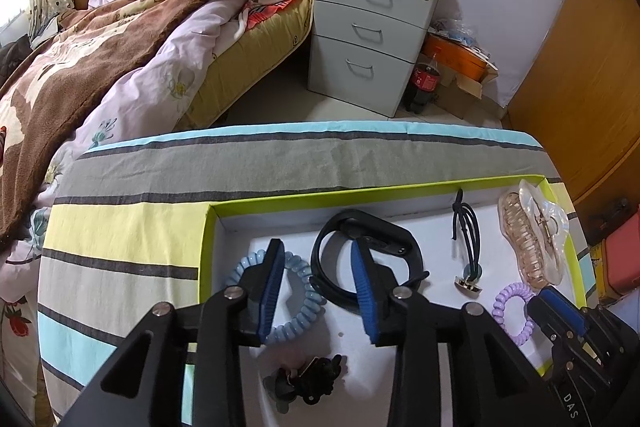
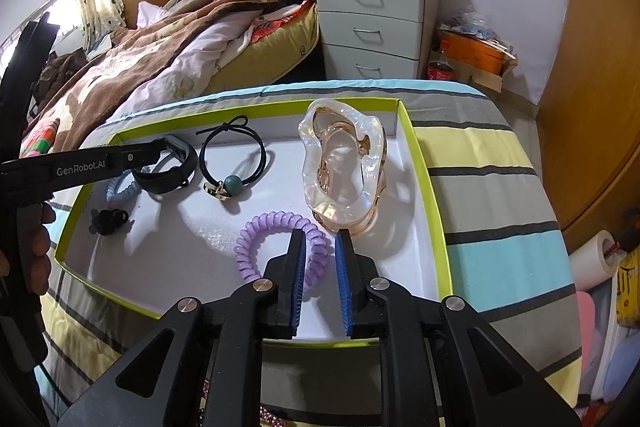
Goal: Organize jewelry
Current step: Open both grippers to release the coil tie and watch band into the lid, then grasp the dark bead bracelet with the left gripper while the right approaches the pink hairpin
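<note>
A white tray with a lime rim [image 1: 208, 247] [image 2: 424, 163] lies on a striped cloth. In it are a blue spiral hair tie [image 1: 308, 303] [image 2: 124, 191], a black wristband [image 1: 384, 243] [image 2: 168, 179], a black hair tie with a green bead [image 1: 466, 227] [image 2: 232, 183], a clear pink claw clip [image 1: 536, 239] [image 2: 344, 163], a purple spiral tie [image 1: 512, 311] [image 2: 272, 227] and a small black clip [image 1: 312, 379] [image 2: 106, 221]. My left gripper [image 1: 318, 247] is open and empty, above the blue tie and wristband. My right gripper [image 2: 319, 237] is open and empty, over the purple tie's right side.
The striped cloth [image 1: 120, 227] covers the low surface under the tray. Beyond it are a bed with blankets [image 1: 120, 39], a white three-drawer nightstand [image 1: 368, 31], a cola bottle [image 1: 424, 83] and a wooden wardrobe [image 1: 580, 67]. Pink beads [image 2: 272, 417] lie under my right gripper.
</note>
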Tool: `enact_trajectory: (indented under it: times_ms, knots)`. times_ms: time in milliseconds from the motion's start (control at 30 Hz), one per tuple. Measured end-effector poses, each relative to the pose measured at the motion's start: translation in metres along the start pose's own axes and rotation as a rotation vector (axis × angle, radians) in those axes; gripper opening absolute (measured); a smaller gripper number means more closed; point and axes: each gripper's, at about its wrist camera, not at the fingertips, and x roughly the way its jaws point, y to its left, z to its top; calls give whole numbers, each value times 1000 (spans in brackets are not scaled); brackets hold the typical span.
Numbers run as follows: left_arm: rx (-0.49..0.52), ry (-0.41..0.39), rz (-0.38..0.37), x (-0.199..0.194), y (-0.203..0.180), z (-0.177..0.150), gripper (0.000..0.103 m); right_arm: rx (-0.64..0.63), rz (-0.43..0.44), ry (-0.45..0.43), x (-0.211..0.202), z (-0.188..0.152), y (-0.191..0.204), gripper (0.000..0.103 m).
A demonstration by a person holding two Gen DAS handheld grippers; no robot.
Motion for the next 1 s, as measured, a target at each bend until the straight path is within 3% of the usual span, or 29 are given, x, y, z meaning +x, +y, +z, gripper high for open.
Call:
enact_trajectory:
  times_ms: [267, 667, 1000]
  knots:
    - [-5, -33, -22, -12, -2, -4, 48, 22, 18, -24, -9, -2, -4, 23]
    - [5, -65, -35, -41, -6, -19, 51, 46, 30, -65, -34, -13, -6, 25]
    - [17, -116, -86, -82, -12, -52, 53, 56, 66, -84, -57, -38, -13, 25]
